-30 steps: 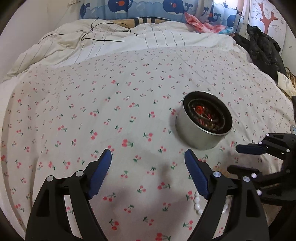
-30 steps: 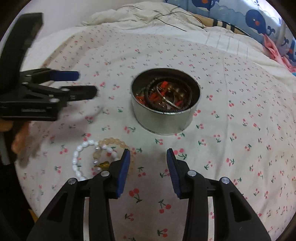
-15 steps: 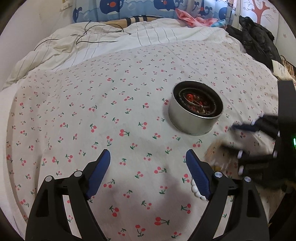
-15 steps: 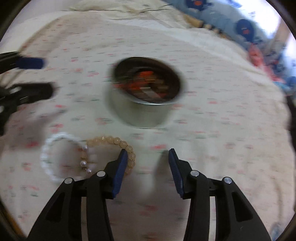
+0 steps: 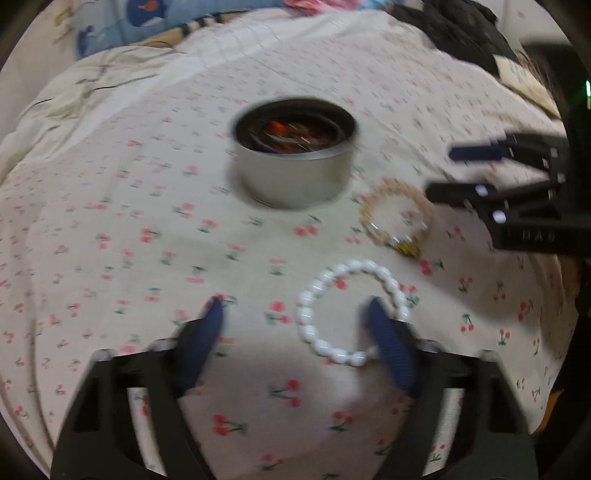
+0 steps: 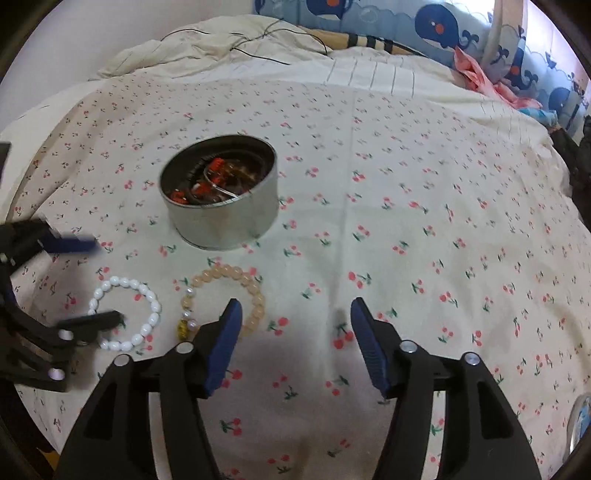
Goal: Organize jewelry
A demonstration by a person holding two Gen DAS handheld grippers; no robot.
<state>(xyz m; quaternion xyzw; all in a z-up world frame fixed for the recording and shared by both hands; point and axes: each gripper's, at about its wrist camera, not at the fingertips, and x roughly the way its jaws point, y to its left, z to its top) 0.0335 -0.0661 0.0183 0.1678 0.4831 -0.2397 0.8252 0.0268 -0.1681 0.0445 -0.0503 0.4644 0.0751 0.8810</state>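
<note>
The left gripper (image 5: 295, 314), jaws spread wide, is straddling the white oval-bead bracelet's (image 5: 347, 310) near edge; being light, limp and slippery, it wants pinching across one strand.

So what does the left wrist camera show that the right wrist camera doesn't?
Only the left wrist view shows the dark clothing pile at the bed's far right and the right gripper from the side. Only the right wrist view shows the black cable on the rumpled duvet and the left gripper from the side, jaws straddling the white bead bracelet. Both show the metal tin of jewelry, the peach bead bracelet, the cherry-print sheet and the whale curtain.
</note>
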